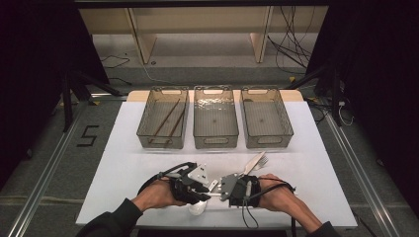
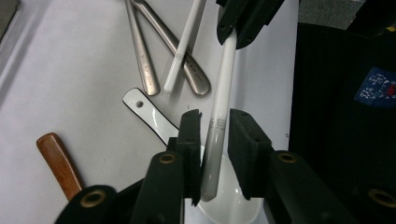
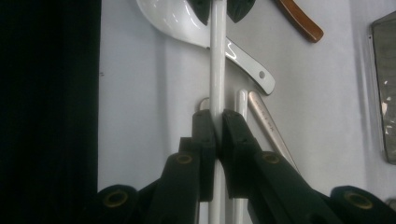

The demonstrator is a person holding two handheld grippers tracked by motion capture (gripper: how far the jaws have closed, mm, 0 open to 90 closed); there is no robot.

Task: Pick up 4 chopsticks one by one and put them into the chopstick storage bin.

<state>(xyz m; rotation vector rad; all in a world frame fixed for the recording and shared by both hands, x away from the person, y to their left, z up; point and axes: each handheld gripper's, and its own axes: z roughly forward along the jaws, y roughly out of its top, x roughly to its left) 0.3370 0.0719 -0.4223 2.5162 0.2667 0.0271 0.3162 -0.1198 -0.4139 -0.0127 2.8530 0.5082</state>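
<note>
A white chopstick (image 2: 223,79) (image 3: 217,60) hangs level between my two grippers, just above the white table (image 1: 123,168). My right gripper (image 3: 217,119) (image 1: 220,191) is shut on one end. At the other end my left gripper (image 2: 215,121) (image 1: 206,189) has its pads against the stick, over the bowl of a white ceramic spoon (image 2: 144,109) (image 1: 196,207). In the left gripper view the right gripper (image 2: 236,28) comes in from the top. In the right gripper view the left gripper (image 3: 218,9) stands at the top.
Three mesh bins stand in a row at the back: left bin (image 1: 168,89) with brown chopsticks (image 1: 167,118), middle bin (image 1: 213,89), right bin (image 1: 262,90). On the table lie a second white chopstick (image 2: 183,46), metal handles (image 2: 144,70), a fork (image 1: 258,161) and a wooden handle (image 2: 58,163).
</note>
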